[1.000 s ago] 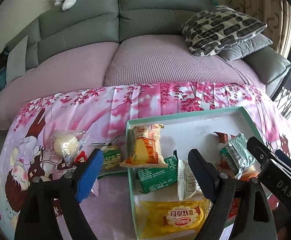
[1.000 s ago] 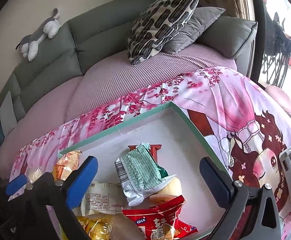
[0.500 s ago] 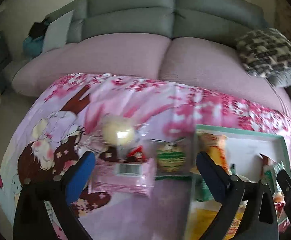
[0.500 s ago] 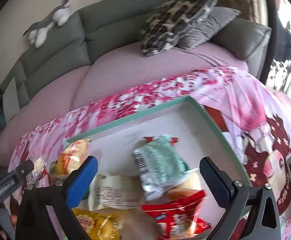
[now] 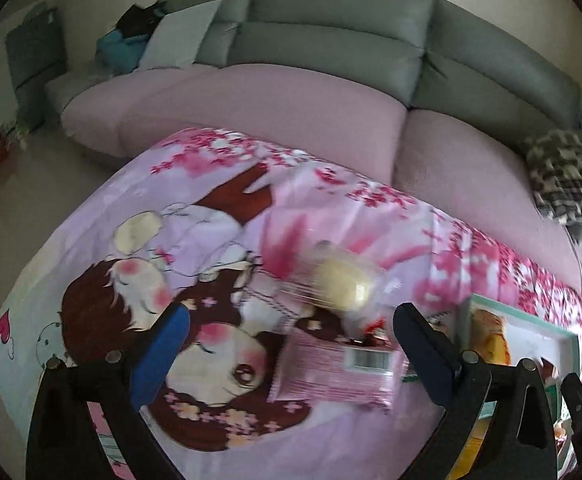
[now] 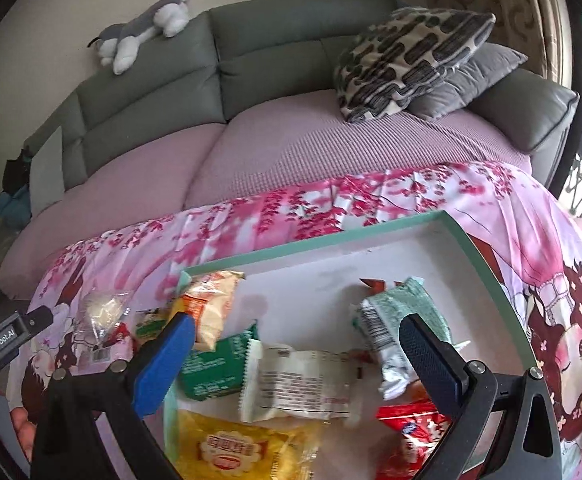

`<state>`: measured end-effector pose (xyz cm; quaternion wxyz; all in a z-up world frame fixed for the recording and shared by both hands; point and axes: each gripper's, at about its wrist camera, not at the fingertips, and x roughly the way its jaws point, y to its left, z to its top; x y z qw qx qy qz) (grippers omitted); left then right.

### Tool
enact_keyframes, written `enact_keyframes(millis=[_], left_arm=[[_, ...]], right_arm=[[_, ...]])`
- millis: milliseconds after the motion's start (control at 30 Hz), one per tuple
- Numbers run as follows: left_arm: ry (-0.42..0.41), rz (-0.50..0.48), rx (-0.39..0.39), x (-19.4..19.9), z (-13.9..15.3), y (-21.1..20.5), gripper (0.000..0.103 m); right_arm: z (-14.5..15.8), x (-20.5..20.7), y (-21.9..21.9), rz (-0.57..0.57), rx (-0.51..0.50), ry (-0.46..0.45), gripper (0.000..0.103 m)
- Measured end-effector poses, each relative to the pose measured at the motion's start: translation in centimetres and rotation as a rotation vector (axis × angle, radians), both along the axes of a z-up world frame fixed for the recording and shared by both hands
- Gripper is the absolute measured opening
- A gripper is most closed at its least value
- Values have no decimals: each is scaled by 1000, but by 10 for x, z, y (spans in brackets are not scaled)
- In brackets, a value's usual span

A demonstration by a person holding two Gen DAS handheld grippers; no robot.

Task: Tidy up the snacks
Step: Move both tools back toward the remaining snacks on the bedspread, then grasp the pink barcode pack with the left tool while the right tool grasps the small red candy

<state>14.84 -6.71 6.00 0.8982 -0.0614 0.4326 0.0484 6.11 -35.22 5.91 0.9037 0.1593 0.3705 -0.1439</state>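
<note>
Already, most snacks are gathered in the green-rimmed tray, while a pink packet, a clear-wrapped bun and a small green packet are left outside on the patterned cloth. The left gripper is held wide open and empty above the pink packet. The right gripper is likewise spread open over the tray, with nothing gripped.
</note>
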Motion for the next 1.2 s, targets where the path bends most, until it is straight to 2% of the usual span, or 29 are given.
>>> enact_keyframes(millis=[333, 700, 867, 933, 1067, 1200], left_arm=[[9, 109, -59, 2, -4, 69, 102], [55, 122, -73, 3, -18, 103, 102], [91, 94, -74, 6, -30, 95, 102], [106, 55, -98, 10, -35, 85, 102], [122, -4, -147, 16, -40, 65, 102], [139, -68, -132, 24, -46, 33, 102]], right_arm=[[6, 20, 56, 96, -19, -17, 103], [-11, 43, 128, 241, -16, 34, 103], [-20, 49, 142, 264, -29, 64, 103], [-22, 49, 144, 268, -46, 75, 103], [-22, 47, 138, 258, -68, 84, 103], [-21, 45, 124, 225, -71, 82, 103]])
